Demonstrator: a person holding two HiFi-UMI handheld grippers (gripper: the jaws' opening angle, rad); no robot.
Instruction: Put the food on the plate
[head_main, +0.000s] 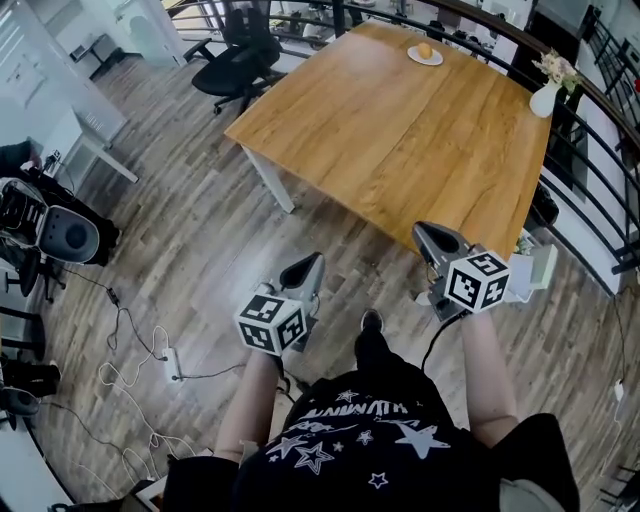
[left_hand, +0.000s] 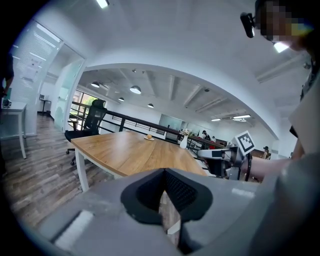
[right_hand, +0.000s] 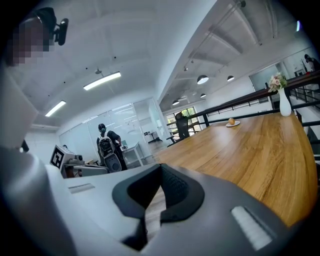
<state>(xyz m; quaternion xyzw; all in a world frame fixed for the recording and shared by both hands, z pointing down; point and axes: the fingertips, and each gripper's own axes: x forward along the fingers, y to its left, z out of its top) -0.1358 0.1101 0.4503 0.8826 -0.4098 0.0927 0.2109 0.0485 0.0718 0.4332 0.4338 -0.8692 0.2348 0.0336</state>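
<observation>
The food is a small, round, orange-yellow thing sitting on a white plate at the far end of the wooden table. A white vase of flowers stands at the far right corner, and a black office chair stands off the far left. The left gripper and right gripper are off the near edge, jaws closed on nothing, with the table's whole length between them and the plate.

The right gripper fills the lower centre, jaws together with nothing between them. A wooden surface runs off to the right. Far along it, at the upper right, sits a plate bearing a round orange food — beyond, a white vase of flowers.
</observation>
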